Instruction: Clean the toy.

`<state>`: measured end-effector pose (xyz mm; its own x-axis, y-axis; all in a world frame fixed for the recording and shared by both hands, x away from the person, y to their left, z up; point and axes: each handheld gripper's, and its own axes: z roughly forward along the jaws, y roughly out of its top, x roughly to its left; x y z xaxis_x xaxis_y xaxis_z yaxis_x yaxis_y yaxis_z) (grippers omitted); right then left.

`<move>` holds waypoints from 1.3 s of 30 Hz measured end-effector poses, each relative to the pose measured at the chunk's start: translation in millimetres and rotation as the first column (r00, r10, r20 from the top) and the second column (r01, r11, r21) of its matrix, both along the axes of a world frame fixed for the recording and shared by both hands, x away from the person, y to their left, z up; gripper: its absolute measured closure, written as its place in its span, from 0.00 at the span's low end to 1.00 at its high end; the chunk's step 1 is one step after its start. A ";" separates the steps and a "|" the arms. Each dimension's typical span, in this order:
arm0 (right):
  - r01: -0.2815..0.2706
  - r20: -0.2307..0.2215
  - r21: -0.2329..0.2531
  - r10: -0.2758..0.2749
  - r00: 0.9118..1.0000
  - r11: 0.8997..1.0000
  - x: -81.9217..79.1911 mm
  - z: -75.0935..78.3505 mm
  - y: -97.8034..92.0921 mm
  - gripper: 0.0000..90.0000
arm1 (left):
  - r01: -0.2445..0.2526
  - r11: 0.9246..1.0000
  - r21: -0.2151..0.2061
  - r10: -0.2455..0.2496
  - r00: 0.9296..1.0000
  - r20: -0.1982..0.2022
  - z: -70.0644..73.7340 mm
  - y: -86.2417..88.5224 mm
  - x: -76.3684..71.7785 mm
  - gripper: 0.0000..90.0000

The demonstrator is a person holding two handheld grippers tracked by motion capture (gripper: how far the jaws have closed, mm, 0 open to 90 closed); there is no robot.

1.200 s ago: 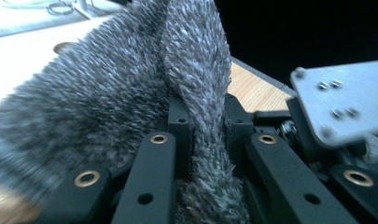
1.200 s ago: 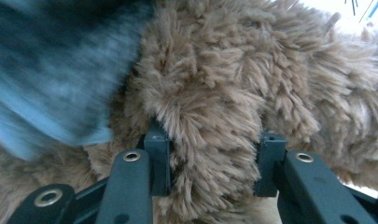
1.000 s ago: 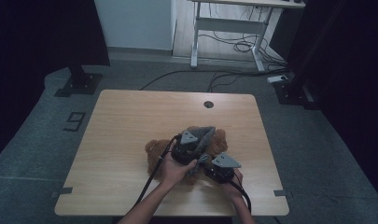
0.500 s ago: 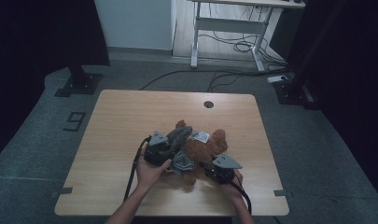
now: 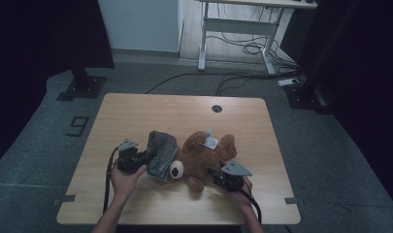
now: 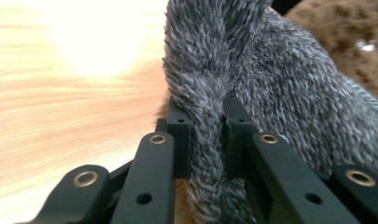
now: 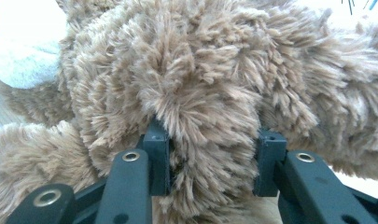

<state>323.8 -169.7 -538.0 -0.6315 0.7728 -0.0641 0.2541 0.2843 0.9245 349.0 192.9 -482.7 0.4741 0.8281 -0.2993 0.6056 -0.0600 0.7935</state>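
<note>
A brown teddy bear point(image 5: 204, 156) lies on the wooden table point(image 5: 184, 116) with its white snout toward the front. A grey fuzzy cloth point(image 5: 162, 153) covers its head end. My left gripper point(image 5: 141, 158) is at the cloth's left edge, and in the left gripper view its jaws pinch a fold of the grey cloth point(image 6: 252, 84), gripper point(image 6: 206, 140) shut on it. My right gripper point(image 5: 217, 178) sits at the bear's front right. There my gripper point(image 7: 210, 163) clamps a thick tuft of the bear's brown fur point(image 7: 200, 93).
A small white tag point(image 5: 211, 142) lies on the bear's body. A round cable hole point(image 5: 217, 108) sits near the table's far edge. Behind the table stand a desk frame point(image 5: 237, 29) with floor cables and a dark stand base point(image 5: 82, 87) at the left.
The left gripper has moved leftward, drawing the grey cloth off toward the bear's left side. The bear now lies more spread out; the right gripper has stayed on it.
</note>
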 end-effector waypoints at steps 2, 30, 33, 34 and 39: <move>0.003 0.005 -0.001 -0.003 1.000 1.000 -0.1 -0.3 0.5 0.65 | -0.004 1.000 0.003 0.004 1.000 -0.003 -0.2 1.6 1.1 0.85; 0.062 0.149 -0.129 -0.042 0.988 0.990 11.5 -4.3 6.4 0.68 | 0.074 0.992 0.098 -0.077 0.997 0.021 36.8 -82.6 54.8 0.85; 0.046 0.148 -0.130 -0.027 0.989 0.990 10.2 -4.8 4.5 0.66 | 0.084 0.991 0.104 -0.086 0.996 0.017 26.3 -86.6 51.9 0.86; 0.037 0.142 -0.126 -0.019 0.990 0.991 10.0 -4.6 3.7 0.65 | 0.086 0.992 0.092 -0.088 0.996 0.017 23.9 -84.9 50.1 0.86; -0.009 0.107 -0.098 0.020 0.994 0.995 7.5 -3.6 -1.8 0.56 | 0.113 0.990 0.082 -0.116 0.993 0.037 14.6 -79.6 32.5 0.88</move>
